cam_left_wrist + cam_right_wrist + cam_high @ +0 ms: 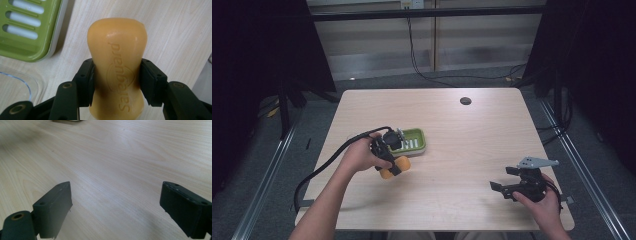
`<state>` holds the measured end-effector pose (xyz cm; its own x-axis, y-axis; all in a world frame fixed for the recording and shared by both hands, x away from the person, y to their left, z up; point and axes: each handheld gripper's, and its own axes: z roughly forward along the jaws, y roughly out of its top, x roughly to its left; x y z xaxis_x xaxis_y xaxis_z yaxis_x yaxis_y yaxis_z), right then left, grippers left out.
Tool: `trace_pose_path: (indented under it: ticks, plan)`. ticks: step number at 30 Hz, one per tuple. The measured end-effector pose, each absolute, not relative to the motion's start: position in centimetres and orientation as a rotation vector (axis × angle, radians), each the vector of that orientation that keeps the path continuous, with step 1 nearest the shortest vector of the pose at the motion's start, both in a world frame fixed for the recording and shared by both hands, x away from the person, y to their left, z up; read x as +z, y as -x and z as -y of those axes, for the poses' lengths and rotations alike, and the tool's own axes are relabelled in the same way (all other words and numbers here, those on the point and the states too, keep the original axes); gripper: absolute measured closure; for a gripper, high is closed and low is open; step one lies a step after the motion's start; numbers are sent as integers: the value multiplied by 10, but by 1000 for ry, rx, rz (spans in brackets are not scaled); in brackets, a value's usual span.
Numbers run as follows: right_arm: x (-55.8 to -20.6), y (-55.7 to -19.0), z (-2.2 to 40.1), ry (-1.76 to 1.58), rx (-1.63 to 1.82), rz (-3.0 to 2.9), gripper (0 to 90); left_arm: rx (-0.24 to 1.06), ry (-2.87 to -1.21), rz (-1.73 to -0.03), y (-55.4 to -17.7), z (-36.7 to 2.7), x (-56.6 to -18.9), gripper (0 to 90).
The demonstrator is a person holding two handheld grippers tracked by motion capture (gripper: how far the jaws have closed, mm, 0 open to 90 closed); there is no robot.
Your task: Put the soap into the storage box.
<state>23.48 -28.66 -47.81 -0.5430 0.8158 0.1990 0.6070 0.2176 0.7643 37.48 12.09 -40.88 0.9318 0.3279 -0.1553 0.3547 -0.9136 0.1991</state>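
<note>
The orange soap bar (117, 67) sits clamped at its narrow waist between the pads of the left gripper (116, 83), the embossed lettering facing the camera of the left gripper view. In the high view the soap bar (395, 167) is at the near-left part of the table (472, 145), just in front of the green soap dish (414, 141), either resting on the wood or barely off it — the pictures do not settle which. The dish has a slotted green tray in a pale base, and its near edge lies just beside the bar.

The likely step is carrying the bar into the dish. The risk is in the grip itself: the bar is smooth and rounded, wider above and below the pinch, so a tilt of the hand could let it swivel between the pads or slide out. A low carry could also knock the dish's rim and shove it across the wood.

The right gripper (512, 180) rests near the table's near-right corner, well apart from the work, its jaws standing wide with nothing between them — bare table (120, 157) ahead.
</note>
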Motion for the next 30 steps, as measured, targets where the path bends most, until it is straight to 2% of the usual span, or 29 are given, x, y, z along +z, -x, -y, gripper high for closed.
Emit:
trace_pose_path:
  ticks: [30]
  plan:
    - [-478, -234, 286, -1347, 1224, -2237, 95, -178, -2864, -534, -391, -112, -393, 501]
